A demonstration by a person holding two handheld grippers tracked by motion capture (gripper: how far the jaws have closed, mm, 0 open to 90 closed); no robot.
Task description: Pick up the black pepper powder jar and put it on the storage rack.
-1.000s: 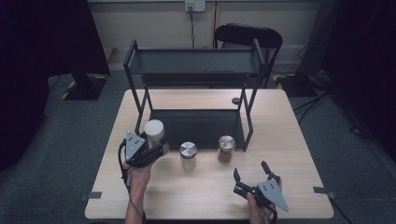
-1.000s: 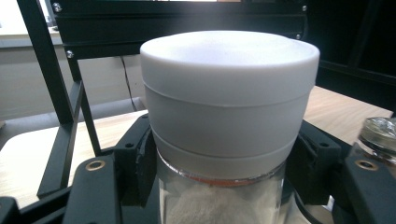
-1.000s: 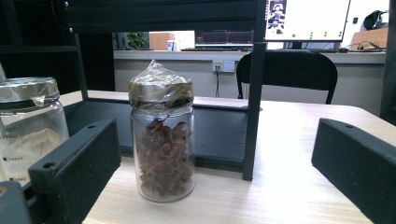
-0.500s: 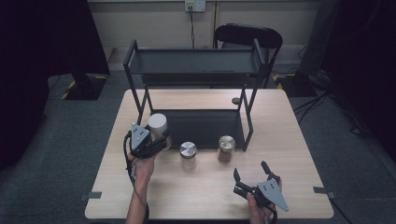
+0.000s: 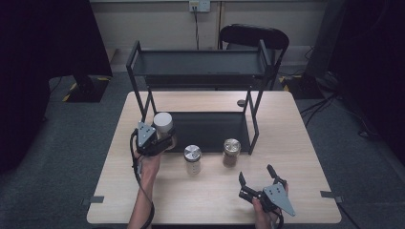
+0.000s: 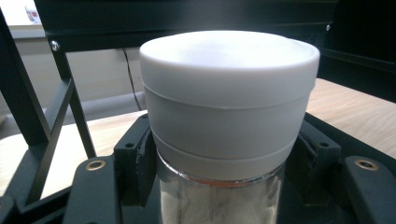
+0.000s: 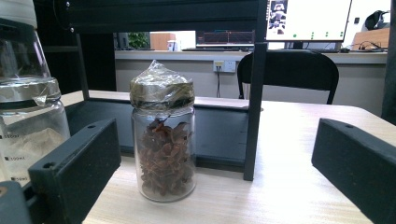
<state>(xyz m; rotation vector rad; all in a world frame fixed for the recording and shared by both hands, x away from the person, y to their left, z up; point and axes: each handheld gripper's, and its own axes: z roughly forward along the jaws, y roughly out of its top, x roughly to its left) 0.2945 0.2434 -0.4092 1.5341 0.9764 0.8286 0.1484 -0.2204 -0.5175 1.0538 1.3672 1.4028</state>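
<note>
The bench (image 5: 296, 143) is carrying a black two-tier rack (image 5: 198, 67), the landmark here. The left gripper (image 5: 162, 142) is sitting at the rack's front left corner, w/ its jaws clamping the white-lidded jar (image 5: 163, 125) just under the lid; the jar is standing upright over the lower shelf's left edge. The right gripper (image 5: 258, 179) is resting on the bench well in front of the rack's right post, jaws spread wide, holding nothing. Two smaller jars are standing just in front of the rack: a clear one (image 5: 192, 159) & one of brown stuff (image 5: 231, 151).
</note>
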